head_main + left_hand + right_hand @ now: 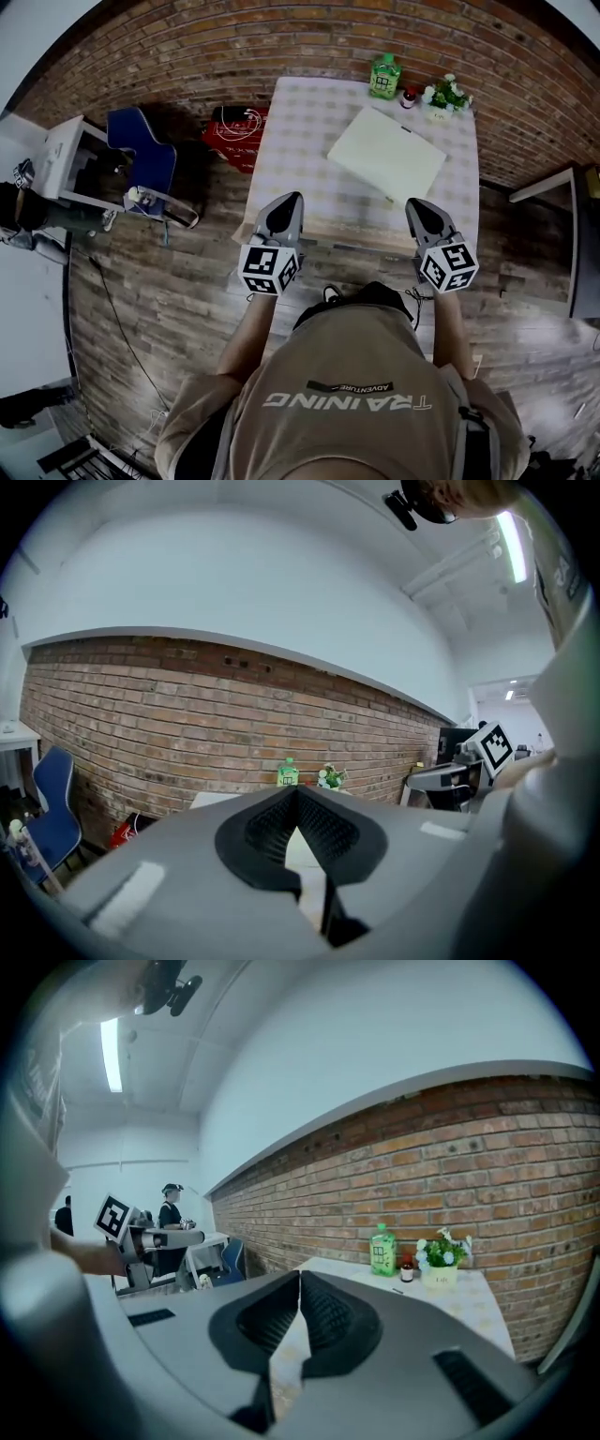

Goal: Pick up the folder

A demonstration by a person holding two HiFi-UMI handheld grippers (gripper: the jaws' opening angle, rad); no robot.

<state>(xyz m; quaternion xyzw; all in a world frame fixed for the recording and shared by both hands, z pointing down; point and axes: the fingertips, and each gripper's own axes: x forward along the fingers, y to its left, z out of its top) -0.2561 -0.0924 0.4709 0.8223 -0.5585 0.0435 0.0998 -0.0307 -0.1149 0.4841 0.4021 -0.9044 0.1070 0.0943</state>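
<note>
Hovering at the near edge of the surface (309, 122), both tongs point toward the brick wall (281, 37) behind it. The left tongs (293, 199) sit over the near left corner of the surface and the right tongs (413, 203) over its near right corner. Each pair's own view shows the ribbed pads pressed together at the tips, fully closed, with nothing caught between them.

The folder (386, 153), a pale cream rectangle, lies flat on the checked cloth that covers the surface. It is in the right half of the surface, turned at an angle to the edges, with one corner aimed at the near right side. It is untouched and well apart from both tongs.

Along the far edge of the surface, by the wall, stand a green bottle (384, 77), a small dark jar with a red cap (409, 97) and a white pot of flowers (446, 97). The jar is between the other two.

On the wooden floor left of the surface is a red bag (239, 131), close against its far left side. A blue chair (145, 155) is farther out on that same side.
</note>
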